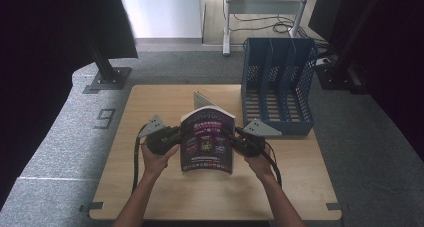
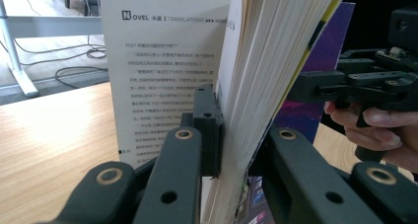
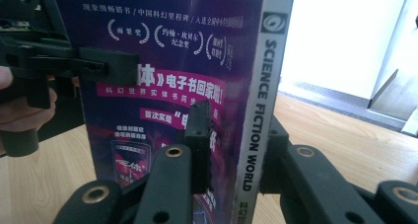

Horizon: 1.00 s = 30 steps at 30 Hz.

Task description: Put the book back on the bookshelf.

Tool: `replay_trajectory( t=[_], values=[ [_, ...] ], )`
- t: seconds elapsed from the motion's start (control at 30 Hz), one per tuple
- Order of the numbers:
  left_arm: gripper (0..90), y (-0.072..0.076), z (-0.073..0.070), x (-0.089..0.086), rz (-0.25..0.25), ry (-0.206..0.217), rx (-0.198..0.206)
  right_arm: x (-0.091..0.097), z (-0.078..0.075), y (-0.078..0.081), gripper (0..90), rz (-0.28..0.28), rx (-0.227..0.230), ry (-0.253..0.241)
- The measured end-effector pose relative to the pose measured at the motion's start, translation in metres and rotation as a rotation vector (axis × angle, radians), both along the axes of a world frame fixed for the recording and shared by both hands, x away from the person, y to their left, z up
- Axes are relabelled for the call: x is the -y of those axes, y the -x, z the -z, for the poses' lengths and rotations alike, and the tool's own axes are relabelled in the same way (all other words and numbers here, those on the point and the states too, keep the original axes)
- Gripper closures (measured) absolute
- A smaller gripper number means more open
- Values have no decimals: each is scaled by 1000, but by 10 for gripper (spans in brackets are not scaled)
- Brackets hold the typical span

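1. Looking down in the high view, a thick purple-covered paperback magazine [image 1: 207, 142] stands near the centre of the light wooden table [image 1: 150, 187], just below mid-frame. The left gripper [image 1: 179, 135] clamps its left edge and the right gripper [image 1: 235, 136] clamps its right edge. A blue mesh plastic file rack [image 1: 278, 84] stands at the upper right of the table, near the magazine but apart from it.
2. In the left gripper view, the black jaws rise from the bottom edge and are closed on the block of cream page edges [image 2: 256, 81] at centre frame, while one printed white page [image 2: 162, 71] fans off to the left. The other gripper holds the purple cover at the right edge.
3. In the right gripper view, the jaws pinch the magazine at its silver spine [image 3: 259, 100], lettered "SCIENCE FICTION WORLD", right of centre. The other gripper grips the cover at upper left.
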<state>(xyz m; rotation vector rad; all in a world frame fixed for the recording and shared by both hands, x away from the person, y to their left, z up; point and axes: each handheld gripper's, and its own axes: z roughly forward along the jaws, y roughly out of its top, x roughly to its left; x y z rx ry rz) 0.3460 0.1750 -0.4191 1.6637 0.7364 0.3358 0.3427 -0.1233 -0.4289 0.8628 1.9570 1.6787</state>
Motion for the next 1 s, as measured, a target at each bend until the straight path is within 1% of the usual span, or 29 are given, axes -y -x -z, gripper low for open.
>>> replay_trajectory(
  t=[0.07,0.17,0.23,0.3,0.33,0.4,0.47,0.53,0.67,0.83,0.9,1.0],
  values=[
    [813,0,0,0,0,-1,-3,-1,0,-1,716,3,-3,2],
    [812,-1,0,-2,-2,-4,-3,-2,0,0,784,21,11,14],
    [805,-1,0,-3,-6,-8,-2,-2,0,1,799,11,15,11],
    [765,-2,0,-4,-14,-13,-1,-3,0,4,803,8,19,11],
    [730,-3,1,-3,-20,-14,-1,-2,0,4,803,4,23,13],
    [653,-4,1,-2,-38,-31,13,-2,0,6,804,-1,27,12],
    [585,-4,1,-1,-54,-46,16,-1,-1,7,803,-5,29,14],
    [519,-5,1,0,-73,-49,19,-1,-1,8,801,-11,31,15],
    [425,-9,2,-1,-99,-57,6,0,-1,11,802,-23,30,9],
    [363,-17,4,-2,-90,-81,-21,2,1,12,804,-31,42,11],
    [338,-20,4,-1,-86,-84,-33,2,1,13,805,-33,48,8],
    [325,-22,4,0,-87,-91,-33,3,2,15,807,-42,56,7]
  ],
)
